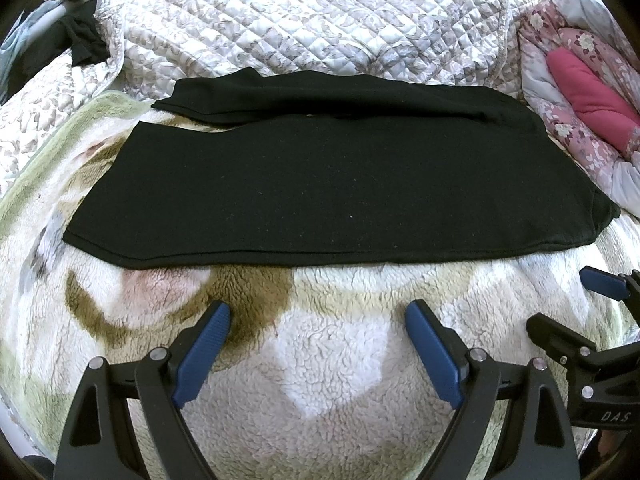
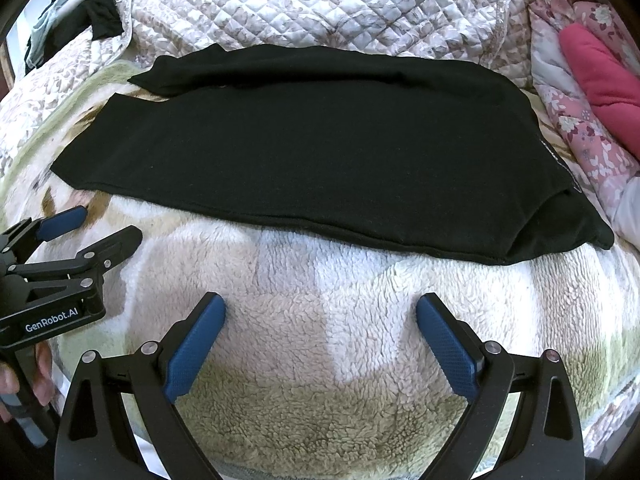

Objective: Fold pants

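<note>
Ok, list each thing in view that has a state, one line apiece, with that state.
Black pants: laid flat across the fleece blanket, legs folded one over the other, not gripped.
Left hand-held gripper: open, empty, over the blanket short of the pants.
Right hand-held gripper: open, empty, also short of the pants.
Fleece blanket: spread out under the pants.
Quilted cover: rumpled behind the pants.
Pink floral bedding: bunched at the right.

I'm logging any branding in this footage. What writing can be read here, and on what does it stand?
"GenRobot.AI": white, on the left tongs' black body, right wrist view.
"DAS": cut off by the frame edge, on the right tongs' body, left wrist view.
Pale marks at the black pants' waist end: too small to read.
</note>
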